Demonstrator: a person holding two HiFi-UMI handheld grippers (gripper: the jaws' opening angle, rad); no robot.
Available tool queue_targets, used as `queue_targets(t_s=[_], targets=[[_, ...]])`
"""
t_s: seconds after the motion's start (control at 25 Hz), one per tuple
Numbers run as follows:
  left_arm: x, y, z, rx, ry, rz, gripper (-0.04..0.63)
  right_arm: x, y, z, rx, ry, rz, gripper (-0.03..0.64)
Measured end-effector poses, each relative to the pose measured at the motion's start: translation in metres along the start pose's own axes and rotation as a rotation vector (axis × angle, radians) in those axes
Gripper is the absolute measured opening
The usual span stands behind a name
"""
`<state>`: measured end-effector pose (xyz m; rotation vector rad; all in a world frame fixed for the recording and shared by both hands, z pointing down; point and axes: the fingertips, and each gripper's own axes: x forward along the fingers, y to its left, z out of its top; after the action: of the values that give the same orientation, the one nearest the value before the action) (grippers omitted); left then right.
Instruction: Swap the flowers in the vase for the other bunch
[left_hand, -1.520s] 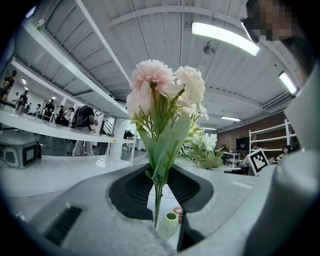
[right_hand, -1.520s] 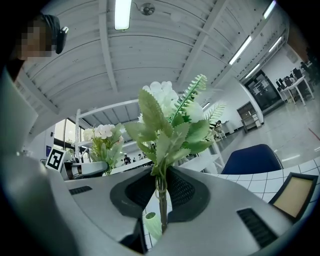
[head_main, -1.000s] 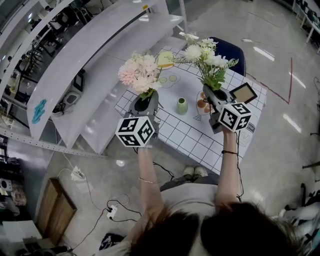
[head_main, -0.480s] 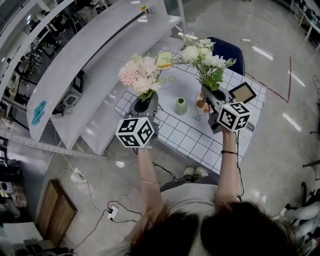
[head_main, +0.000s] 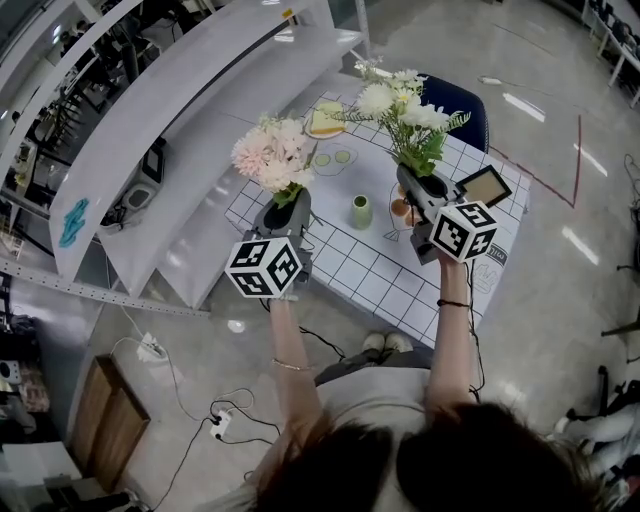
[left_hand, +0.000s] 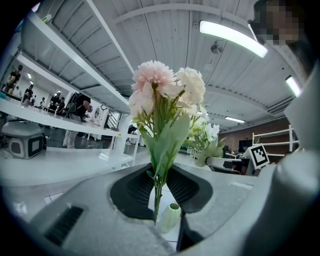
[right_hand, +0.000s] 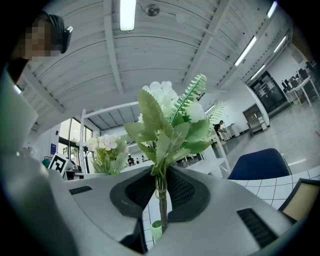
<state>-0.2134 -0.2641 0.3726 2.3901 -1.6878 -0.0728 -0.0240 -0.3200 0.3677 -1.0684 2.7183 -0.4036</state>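
Observation:
A small pale green vase (head_main: 361, 211) stands empty on the gridded white table (head_main: 380, 265). My left gripper (head_main: 284, 210) is shut on the stems of a pink and cream bunch (head_main: 268, 155), held upright above the table's left edge. In the left gripper view the pink bunch (left_hand: 165, 95) rises between the jaws, with the vase (left_hand: 169, 217) below. My right gripper (head_main: 415, 186) is shut on the stems of a white and green bunch (head_main: 405, 115), to the right of the vase. The white bunch (right_hand: 167, 125) stands upright in the right gripper view, the vase (right_hand: 156, 231) beneath it.
A yellow sponge (head_main: 327, 120) on a plate and two round green coasters (head_main: 334, 158) lie at the table's far side. A framed tablet (head_main: 486, 185) sits at the right edge. A blue chair (head_main: 458, 100) stands behind, white shelving (head_main: 170, 110) to the left.
Both bunches have drifted slightly left in the head view; the grips are unchanged.

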Motion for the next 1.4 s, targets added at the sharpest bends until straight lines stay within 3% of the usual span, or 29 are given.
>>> queue_targets(t_s=[0.88,1.4], targets=[[-0.006,0.025,-0.022,-0.066,0.03,0.019,0.08,0.037,0.015,0.029,-0.027,-0.107,0.037,0.054],[-0.014,0.037,-0.033,-0.094,0.042,0.069,0.08,0.062,0.024,0.015,-0.017,-0.09,0.088,0.054]])
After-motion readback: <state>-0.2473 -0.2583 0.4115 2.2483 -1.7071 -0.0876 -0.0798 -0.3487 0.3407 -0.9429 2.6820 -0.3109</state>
